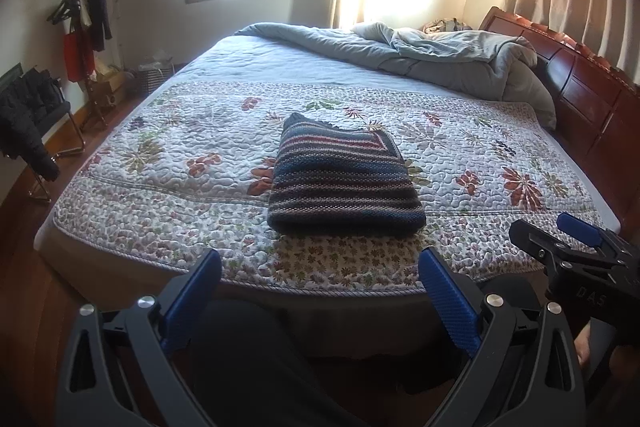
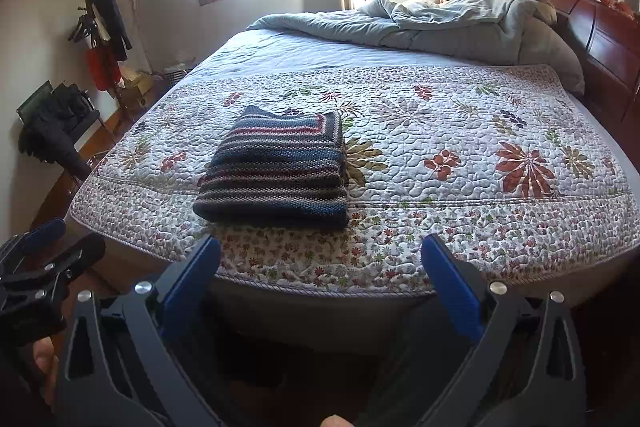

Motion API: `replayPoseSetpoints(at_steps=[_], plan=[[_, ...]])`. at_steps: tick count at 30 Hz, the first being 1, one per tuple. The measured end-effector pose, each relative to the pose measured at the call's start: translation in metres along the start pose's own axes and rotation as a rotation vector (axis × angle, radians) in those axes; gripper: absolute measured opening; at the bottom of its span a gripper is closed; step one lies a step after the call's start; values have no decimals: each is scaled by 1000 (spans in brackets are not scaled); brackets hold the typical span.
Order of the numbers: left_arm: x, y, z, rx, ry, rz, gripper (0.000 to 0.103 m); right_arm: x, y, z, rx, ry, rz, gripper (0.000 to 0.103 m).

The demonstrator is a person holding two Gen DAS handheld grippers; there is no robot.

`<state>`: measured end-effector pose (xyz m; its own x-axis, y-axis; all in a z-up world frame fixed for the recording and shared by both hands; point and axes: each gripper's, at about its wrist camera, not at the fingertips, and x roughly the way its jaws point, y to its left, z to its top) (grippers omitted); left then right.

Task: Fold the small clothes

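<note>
- Left wrist view: the left gripper (image 1: 320,291) is held off the near edge of the bed (image 1: 336,293); its jaws are spread wide and nothing is held between them.
- Right wrist view: the right gripper (image 2: 322,279) is likewise held short of the bed's near edge, jaws spread wide with nothing between them.
- The striped knit sweater (image 1: 340,179) is seen folded into a compact rectangle, lying flat on the floral quilt (image 1: 460,163) near the front edge of the bed.
- Neither gripper is touching the sweater; a strip of bare quilt is seen between the sweater's near fold and the corded quilt border.
- Open quilt is noted on both sides of the sweater, with the wider stretch toward the wooden headboard (image 2: 608,39).
- A rumpled grey duvet (image 1: 420,55) is bunched along the far side of the bed, well apart from the sweater.
- The right gripper is seen at the right margin of the left wrist view, beside the bed's corner.
- A coat rack (image 1: 82,11) and a chair (image 1: 36,107) draped with dark clothing are seen on the floor past the left side of the bed.
</note>
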<state>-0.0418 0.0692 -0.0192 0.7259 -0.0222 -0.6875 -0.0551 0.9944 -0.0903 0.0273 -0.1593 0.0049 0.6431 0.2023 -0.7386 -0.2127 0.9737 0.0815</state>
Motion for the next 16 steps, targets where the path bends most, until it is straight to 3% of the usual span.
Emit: replayPoseSetpoints(at_steps=[16], plan=[[-2, 4, 0, -18, 12, 24, 99, -3, 1, 0, -4, -11, -6, 100]])
